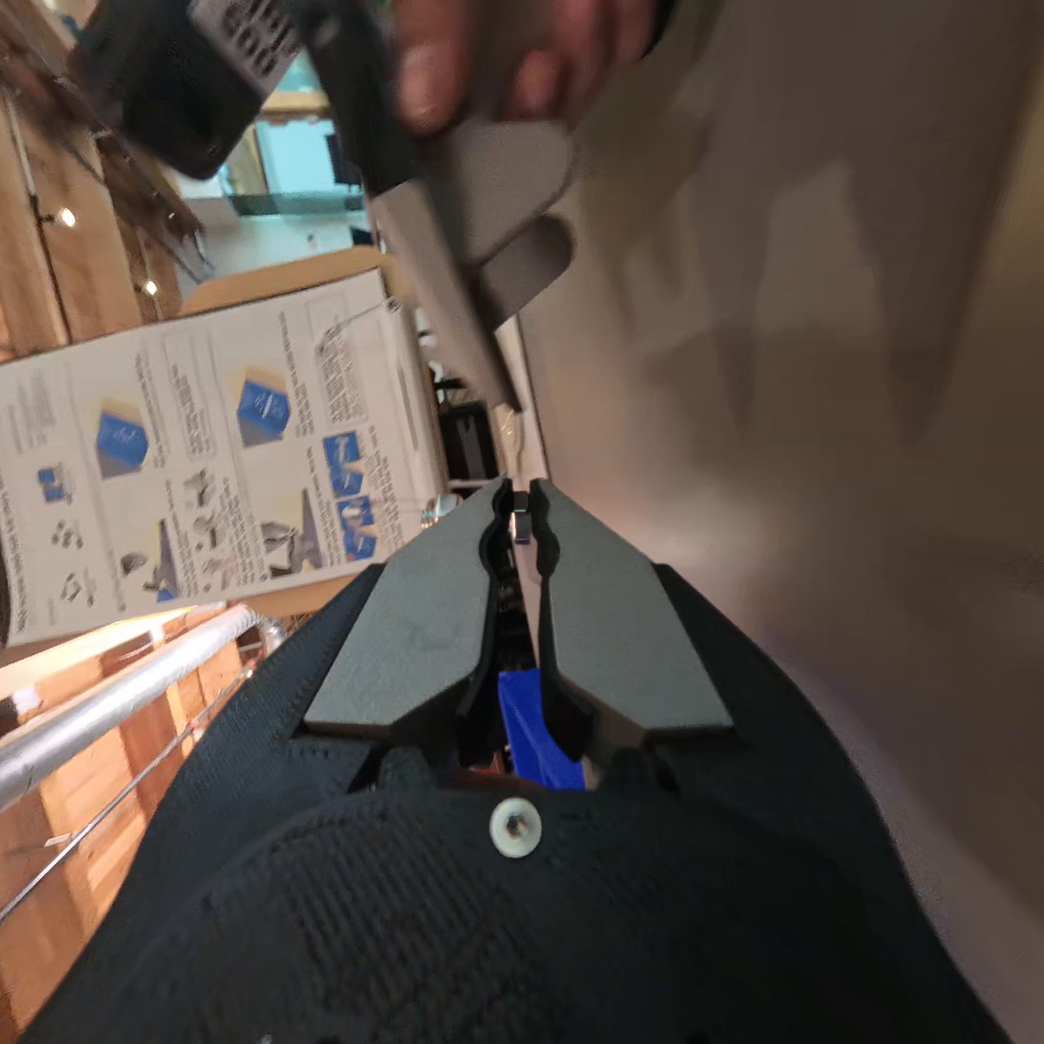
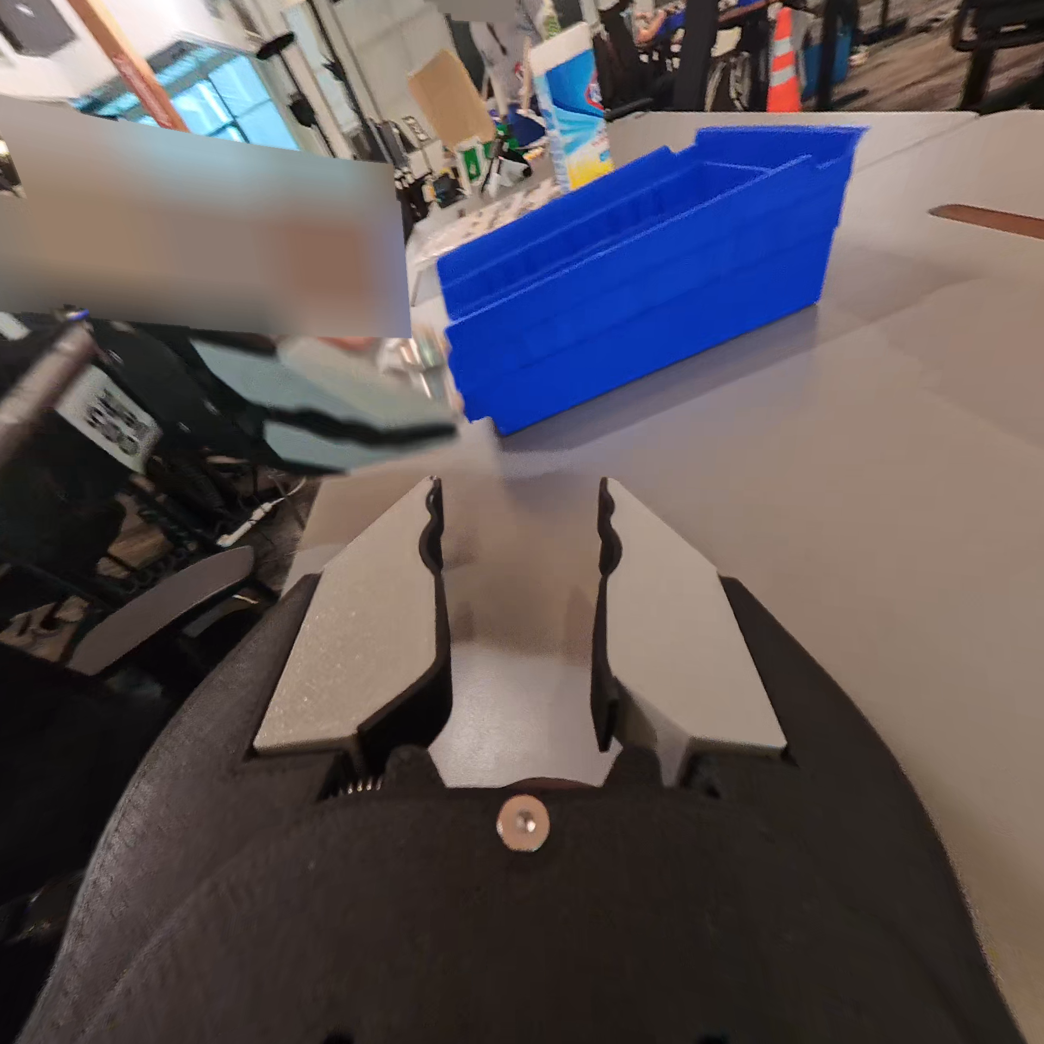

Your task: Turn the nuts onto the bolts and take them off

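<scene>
Two grippers in view. Left gripper (image 1: 521,491) is rolled on its side, nearly closed, pinching a small metal nut (image 1: 518,517) right at its fingertips. Beyond it and higher up I see the other gripper, blurred, held by a hand (image 1: 480,62); the printed poster board (image 1: 214,452) sits farther off to the left.

Right gripper (image 2: 520,491) is spread wide with nothing between its fingers, hovering over the grey tabletop (image 2: 847,508). Ahead and left of it the left gripper shows again, jaws almost together. Just past that, metal hardware (image 2: 426,361), too blurred for me to tell bolts from nuts, lies beside the blue bin (image 2: 638,316) ahead on the tabletop.
</scene>
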The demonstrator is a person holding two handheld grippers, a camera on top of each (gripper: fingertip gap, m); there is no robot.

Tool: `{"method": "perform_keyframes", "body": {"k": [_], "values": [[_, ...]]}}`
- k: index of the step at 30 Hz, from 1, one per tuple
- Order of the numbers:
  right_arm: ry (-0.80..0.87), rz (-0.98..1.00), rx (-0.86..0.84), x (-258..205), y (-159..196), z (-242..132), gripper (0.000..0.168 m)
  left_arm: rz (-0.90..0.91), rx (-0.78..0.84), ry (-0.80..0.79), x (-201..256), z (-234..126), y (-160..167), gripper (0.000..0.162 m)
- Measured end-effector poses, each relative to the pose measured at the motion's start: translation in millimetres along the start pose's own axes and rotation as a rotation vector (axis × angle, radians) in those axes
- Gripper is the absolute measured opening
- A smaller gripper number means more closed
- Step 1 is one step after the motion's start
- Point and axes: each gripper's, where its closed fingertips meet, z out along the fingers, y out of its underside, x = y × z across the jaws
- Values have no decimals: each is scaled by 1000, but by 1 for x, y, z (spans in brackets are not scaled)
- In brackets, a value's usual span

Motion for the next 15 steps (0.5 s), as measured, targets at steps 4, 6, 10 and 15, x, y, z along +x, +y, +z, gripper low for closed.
{"method": "perform_keyframes", "body": {"k": [4,6,10,15], "values": [[-83,-44,2,-19,-2,2,52,109,77,-26,24,1,-28,4],[-104,-78,-16,-27,2,4,52,95,107,-42,25,0,-36,4],[-139,-122,-36,-38,7,9,50,92,116,-56,22,-1,-39,4],[-193,-98,-31,-47,9,14,17,84,124,-58,24,1,-41,4]]}}
